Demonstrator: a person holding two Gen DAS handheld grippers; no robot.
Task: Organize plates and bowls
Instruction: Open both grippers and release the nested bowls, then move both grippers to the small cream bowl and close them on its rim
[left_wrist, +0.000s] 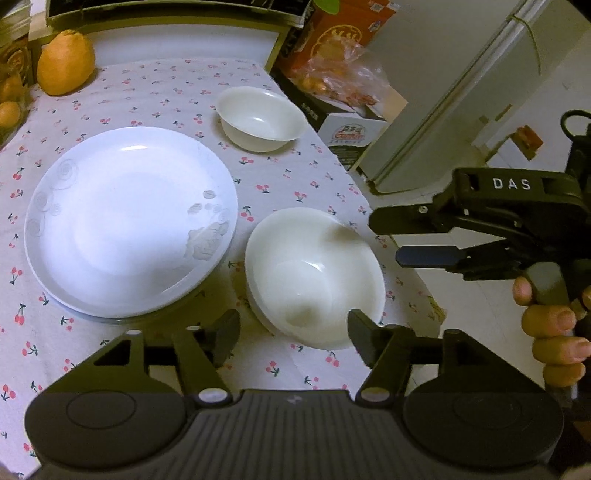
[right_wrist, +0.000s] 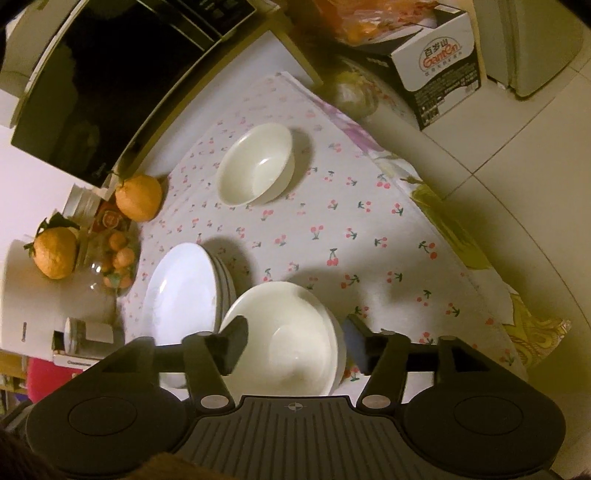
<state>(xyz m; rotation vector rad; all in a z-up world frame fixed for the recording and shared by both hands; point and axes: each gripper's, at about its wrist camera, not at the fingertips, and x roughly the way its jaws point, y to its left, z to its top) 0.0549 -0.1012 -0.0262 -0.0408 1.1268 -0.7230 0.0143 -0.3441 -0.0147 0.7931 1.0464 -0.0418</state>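
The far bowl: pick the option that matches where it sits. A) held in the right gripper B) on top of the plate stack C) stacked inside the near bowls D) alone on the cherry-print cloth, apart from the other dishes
D: the far bowl stands by itself on the cherry-print cloth, with bare cloth between it and both the plate stack and the near bowls.

Plate stack (left_wrist: 131, 221) sits left of the near bowls (left_wrist: 314, 277); lone bowl (left_wrist: 262, 118) lies behind them.
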